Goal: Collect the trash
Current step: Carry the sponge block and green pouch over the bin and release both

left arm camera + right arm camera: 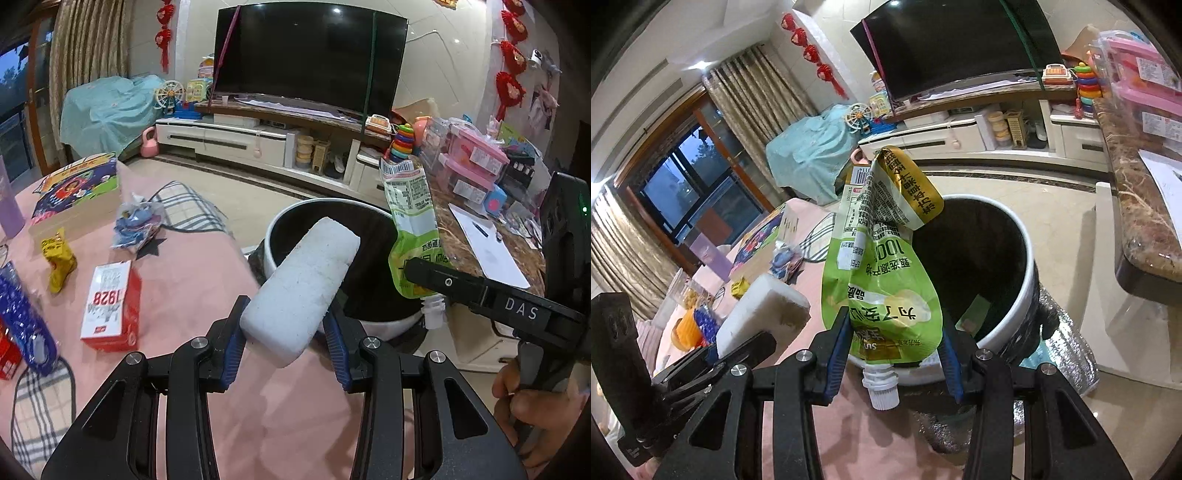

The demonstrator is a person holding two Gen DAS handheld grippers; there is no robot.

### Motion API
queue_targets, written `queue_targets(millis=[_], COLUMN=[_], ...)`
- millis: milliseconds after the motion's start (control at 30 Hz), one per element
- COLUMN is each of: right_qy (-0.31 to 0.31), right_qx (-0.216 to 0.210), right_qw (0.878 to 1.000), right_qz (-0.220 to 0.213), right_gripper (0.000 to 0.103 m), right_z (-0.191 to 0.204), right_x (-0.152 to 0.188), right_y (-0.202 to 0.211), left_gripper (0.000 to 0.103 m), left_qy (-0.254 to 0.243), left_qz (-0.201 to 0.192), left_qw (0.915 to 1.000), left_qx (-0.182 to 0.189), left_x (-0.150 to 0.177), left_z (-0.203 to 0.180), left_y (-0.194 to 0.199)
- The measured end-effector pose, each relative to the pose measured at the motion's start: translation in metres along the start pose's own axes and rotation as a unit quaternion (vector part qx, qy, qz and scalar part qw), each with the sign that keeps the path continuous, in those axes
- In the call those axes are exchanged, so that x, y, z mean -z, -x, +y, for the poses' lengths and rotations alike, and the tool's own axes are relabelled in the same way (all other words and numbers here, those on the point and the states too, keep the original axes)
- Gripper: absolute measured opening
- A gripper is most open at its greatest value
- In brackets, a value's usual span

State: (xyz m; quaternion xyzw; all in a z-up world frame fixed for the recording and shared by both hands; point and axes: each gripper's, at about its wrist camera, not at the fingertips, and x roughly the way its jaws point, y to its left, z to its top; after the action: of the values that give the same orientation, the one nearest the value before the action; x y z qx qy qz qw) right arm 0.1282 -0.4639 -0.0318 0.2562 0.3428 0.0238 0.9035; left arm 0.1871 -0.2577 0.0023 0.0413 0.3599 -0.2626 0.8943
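Left wrist view: left gripper [284,334] clamped on white rectangular foam block [301,291], block slanting toward 1 o'clock over rim of white round bin with black liner [384,325]. Red-and-white "1928" carton [110,306] at 9 o'clock on pink tablecloth [192,288].

Right wrist view: right gripper [895,354] clenched on crumpled green spouted drink pouch [882,280], white spout hanging at 6 o'clock, pouch just before bin rim [1027,266]. Foam block [757,314] at 9 o'clock.
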Motion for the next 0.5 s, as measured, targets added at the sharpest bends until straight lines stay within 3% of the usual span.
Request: queue_targets(millis=[500], right_qy=[-0.013], right_qx=[0.015], right_qw=[1.000], right_qz=[0.017], right_gripper=[0.045], right_z=[-0.022], right_x=[-0.021], right_y=[-0.023], left_gripper=[0.039], left_qy=[-0.020], left_qz=[0.009], left_qw=[0.9998], left_qx=[0.004], left_x=[-0.026], left_z=[-0.021], left_y=[-0.034])
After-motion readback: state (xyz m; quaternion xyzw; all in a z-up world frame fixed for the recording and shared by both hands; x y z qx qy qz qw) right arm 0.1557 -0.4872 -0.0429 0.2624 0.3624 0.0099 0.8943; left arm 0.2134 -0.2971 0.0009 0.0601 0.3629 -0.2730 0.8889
